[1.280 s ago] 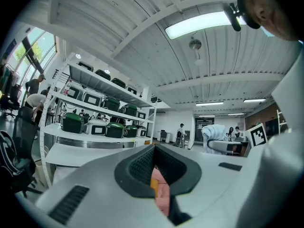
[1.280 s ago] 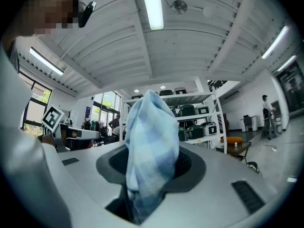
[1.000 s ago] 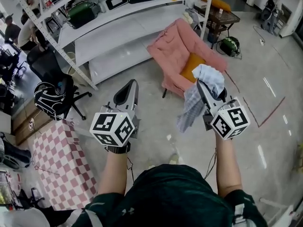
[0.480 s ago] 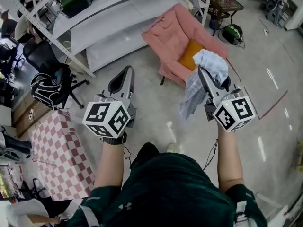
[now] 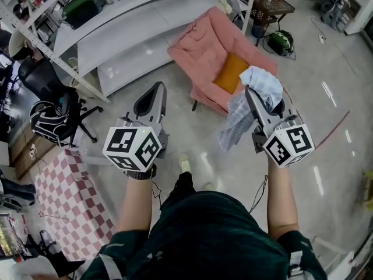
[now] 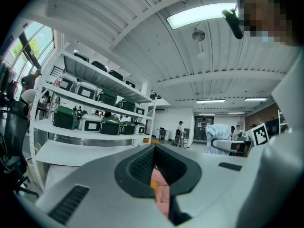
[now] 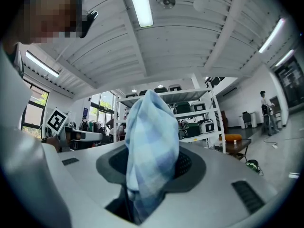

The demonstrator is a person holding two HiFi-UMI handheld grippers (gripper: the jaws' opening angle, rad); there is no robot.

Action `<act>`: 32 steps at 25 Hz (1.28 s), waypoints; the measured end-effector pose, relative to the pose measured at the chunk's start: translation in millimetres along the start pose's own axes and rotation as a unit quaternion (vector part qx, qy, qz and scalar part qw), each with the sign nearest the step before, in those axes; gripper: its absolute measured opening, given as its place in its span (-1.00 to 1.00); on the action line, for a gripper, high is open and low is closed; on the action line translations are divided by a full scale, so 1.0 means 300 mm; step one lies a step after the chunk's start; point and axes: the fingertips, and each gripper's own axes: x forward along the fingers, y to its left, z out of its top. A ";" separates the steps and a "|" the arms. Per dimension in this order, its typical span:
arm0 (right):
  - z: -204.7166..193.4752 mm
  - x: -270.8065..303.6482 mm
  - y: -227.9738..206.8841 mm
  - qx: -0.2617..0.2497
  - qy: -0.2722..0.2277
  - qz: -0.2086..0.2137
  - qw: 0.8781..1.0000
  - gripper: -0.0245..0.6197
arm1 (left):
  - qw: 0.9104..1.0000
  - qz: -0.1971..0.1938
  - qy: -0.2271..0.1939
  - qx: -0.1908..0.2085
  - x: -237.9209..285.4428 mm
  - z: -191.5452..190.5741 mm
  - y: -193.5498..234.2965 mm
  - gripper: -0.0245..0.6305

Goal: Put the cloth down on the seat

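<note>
Glossy workshop floor; blue-white checked cloth [image 5: 260, 84] at centre right drapes over right gripper [image 5: 252, 101], jaws part-closed, clamped on it.

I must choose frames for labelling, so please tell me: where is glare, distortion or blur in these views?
Head view: pale glare streaks on the glossy floor, otherwise sharp. Left gripper view: ceiling lamp blown out, dark rounded corners from the wide lens, near jaws soft. Right gripper view: lamp strip overexposed, same dark corners; the cloth evenly lit, its checks readable.
</note>
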 end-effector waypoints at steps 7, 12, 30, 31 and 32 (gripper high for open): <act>-0.009 0.227 -0.062 -0.003 -0.003 -0.019 1.000 -0.42 | 1.000 -0.022 -0.001 -0.004 0.212 0.025 0.176 -0.91; -0.004 0.427 -0.109 -0.007 -0.003 -0.039 0.999 -0.42 | 0.999 -0.039 0.002 -0.002 0.376 0.057 0.334 -0.91; -0.101 0.893 -0.321 -0.030 0.011 -0.065 0.997 -0.42 | 0.997 -0.083 0.008 -0.005 0.772 0.013 0.649 -0.91; -0.109 0.915 -0.340 -0.032 0.011 -0.061 0.998 -0.42 | 0.997 -0.081 0.007 -0.004 0.792 0.008 0.659 -0.91; -0.115 0.940 -0.358 -0.033 0.011 -0.056 0.998 -0.42 | 0.997 -0.079 0.007 -0.004 0.815 0.006 0.670 -0.91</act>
